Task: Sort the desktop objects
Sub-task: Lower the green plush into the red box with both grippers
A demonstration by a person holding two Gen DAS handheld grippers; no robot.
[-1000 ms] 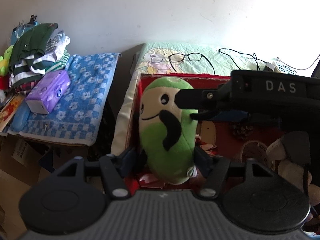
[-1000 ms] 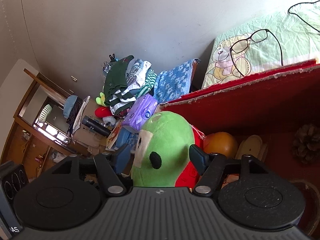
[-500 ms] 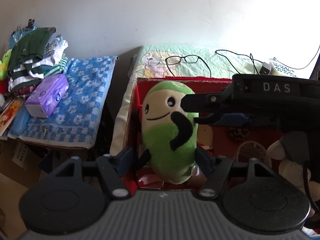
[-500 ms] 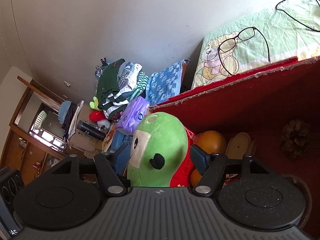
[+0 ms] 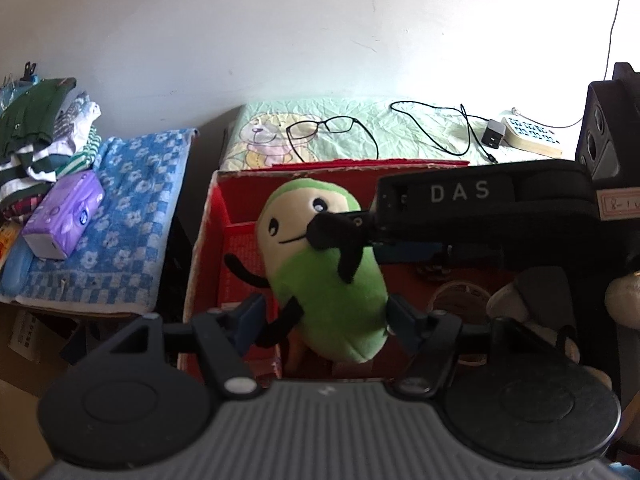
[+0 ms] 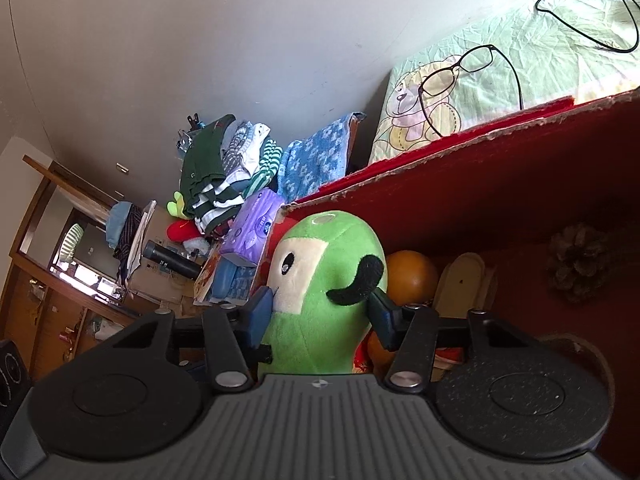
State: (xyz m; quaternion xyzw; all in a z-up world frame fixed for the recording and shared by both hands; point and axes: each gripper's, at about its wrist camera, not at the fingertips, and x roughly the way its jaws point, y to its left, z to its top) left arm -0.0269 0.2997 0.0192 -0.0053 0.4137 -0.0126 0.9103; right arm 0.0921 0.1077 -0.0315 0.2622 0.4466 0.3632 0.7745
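Observation:
A green plush toy [image 5: 320, 268] with a cream face and black limbs hangs over the red box [image 5: 208, 240]. My right gripper [image 6: 320, 312] is shut on the toy [image 6: 320, 300]; it also shows in the left wrist view [image 5: 340, 232], reaching in from the right onto the toy's face. My left gripper [image 5: 324, 320] is open, its fingers on either side of the toy's lower body, not pressing it. Inside the box lie an orange ball [image 6: 412, 276], a pine cone [image 6: 580, 268] and a cream wooden piece [image 6: 460, 284].
Glasses [image 5: 324, 128] and a black cable [image 5: 440, 128] lie on the green bear cloth behind the box. A purple tissue pack [image 5: 64, 216] sits on a blue towel [image 5: 132, 208] to the left, beside piled clothes [image 5: 36, 136]. A speaker [image 5: 612, 128] stands at right.
The toy has been lifted and turned, held by my right gripper. My left gripper has drawn back and up a little; its fingers stay apart around the toy.

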